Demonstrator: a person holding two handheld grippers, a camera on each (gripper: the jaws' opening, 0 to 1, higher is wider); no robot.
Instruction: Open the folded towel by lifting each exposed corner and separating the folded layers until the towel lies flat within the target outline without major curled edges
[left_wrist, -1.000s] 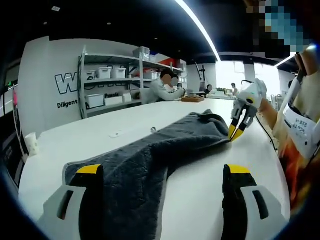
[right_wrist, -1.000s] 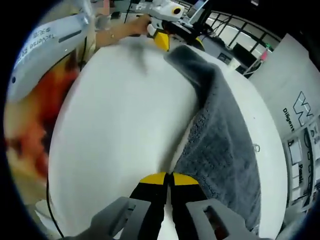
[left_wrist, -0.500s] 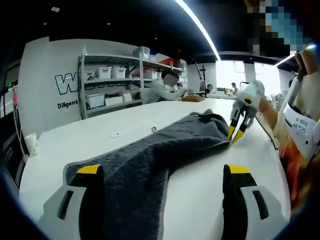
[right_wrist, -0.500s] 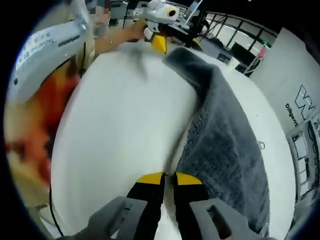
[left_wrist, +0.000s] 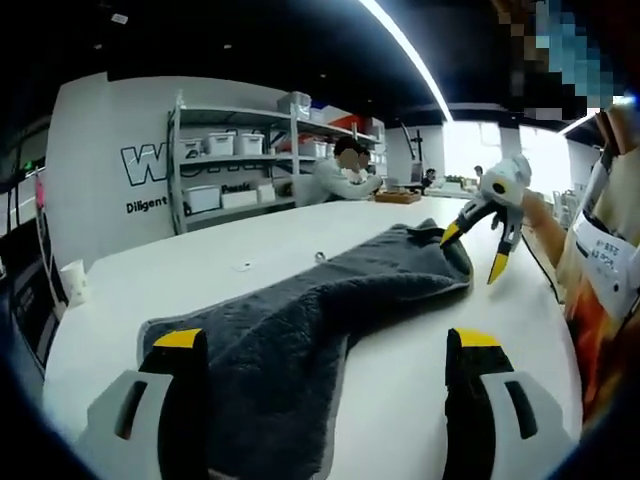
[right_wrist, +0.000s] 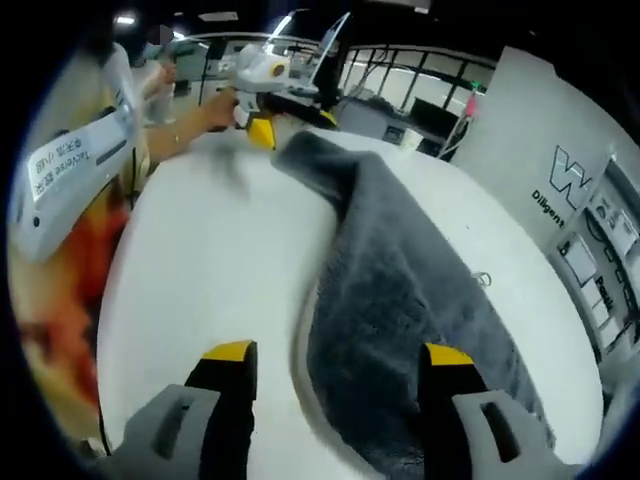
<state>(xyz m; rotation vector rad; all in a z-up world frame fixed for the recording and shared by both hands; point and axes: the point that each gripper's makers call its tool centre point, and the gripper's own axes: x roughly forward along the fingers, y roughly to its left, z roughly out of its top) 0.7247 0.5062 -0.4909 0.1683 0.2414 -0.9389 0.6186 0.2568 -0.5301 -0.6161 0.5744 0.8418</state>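
Both grippers gape now: right gripper (right_wrist: 338, 360) has released the towel (right_wrist: 400, 290); left gripper (left_wrist: 325, 345) empty; corner still folded.

A lab or workshop: metal shelving (left_wrist: 235, 160) with storage bins, wall lettering (left_wrist: 160, 165), long white worktables (left_wrist: 250, 255).

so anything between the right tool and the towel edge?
Nothing visible. The right tool is open, its tips straddling the near edge of the grey towel on the white table; the left tool is open at the far end.
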